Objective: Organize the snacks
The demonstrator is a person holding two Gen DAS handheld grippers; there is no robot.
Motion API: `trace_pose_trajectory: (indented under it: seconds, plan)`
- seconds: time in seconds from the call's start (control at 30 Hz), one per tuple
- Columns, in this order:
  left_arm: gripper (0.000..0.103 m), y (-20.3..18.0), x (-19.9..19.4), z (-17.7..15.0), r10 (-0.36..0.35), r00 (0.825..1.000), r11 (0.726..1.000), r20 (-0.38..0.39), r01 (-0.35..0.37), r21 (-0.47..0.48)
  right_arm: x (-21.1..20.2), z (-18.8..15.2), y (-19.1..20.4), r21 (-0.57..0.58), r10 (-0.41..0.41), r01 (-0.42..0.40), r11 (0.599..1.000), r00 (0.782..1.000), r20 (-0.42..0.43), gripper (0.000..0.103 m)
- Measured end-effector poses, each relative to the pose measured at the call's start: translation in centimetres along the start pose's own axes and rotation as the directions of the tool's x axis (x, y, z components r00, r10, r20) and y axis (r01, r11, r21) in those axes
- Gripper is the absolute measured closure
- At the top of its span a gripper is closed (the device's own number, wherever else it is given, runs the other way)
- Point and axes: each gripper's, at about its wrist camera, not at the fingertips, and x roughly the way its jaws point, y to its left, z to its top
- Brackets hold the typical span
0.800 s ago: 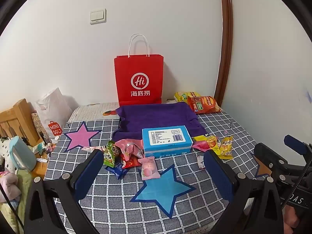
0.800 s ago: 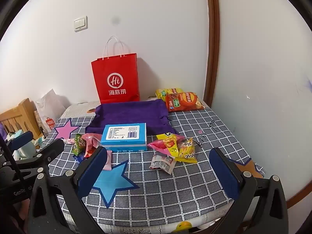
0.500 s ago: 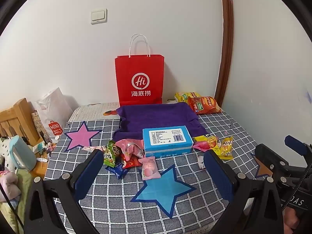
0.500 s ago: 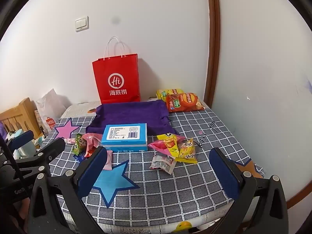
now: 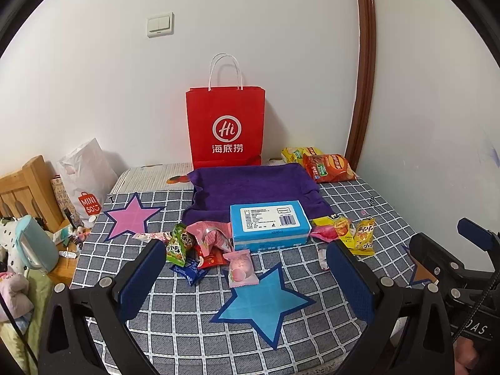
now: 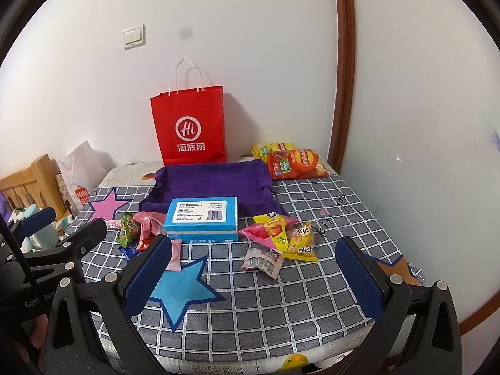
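Observation:
A blue box (image 5: 269,225) (image 6: 203,221) lies mid-table on the front edge of a purple cloth (image 5: 253,186) (image 6: 212,181). Small snack packets lie on both sides of it: a pink peach packet (image 5: 241,266), a green one (image 5: 175,245), a blue one (image 5: 189,270) to its left; yellow packets (image 6: 297,240) and a white-red packet (image 6: 264,258) to its right. Two chip bags (image 6: 295,163) lie at the back right. My left gripper (image 5: 247,284) and right gripper (image 6: 254,276) are both open and empty, held above the table's near edge.
A red paper bag (image 5: 225,128) stands against the back wall. The checked tablecloth (image 6: 281,297) has star patches. A wooden bed frame (image 5: 23,187), a white plastic bag (image 5: 84,172) and a pale blue kettle (image 5: 31,243) are at the left. A wall is at the right.
Both views have shifted very slightly. Nothing on the table has moved and both grippers stay open.

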Motion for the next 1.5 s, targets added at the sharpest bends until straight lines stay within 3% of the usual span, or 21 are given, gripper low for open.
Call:
trace_pose_trajectory:
  seconds: [1.03, 1.37, 1.5]
  plan:
    - [0.0, 0.8, 0.2, -0.3, 0.003, 1.0, 1.0, -0.001, -0.003, 0.002, -0.3, -0.5, 0.8, -0.022, 0.021, -0.02, 1.0, 1.0, 0.016, 0.0]
    - [0.0, 1.5, 2.0, 0.0, 0.006, 1.0, 1.0, -0.017, -0.006, -0.001, 2.3, -0.4, 1.5, -0.038, 0.088, -0.089, 0.995, 0.996, -0.02, 0.0]
    - [0.0, 2.3, 3.9, 0.0, 0.023, 0.999, 1.0, -0.045, -0.023, -0.003, 4.5, -0.6, 1.6, -0.053, 0.074, -0.076, 0.996, 0.996, -0.049, 0.0]
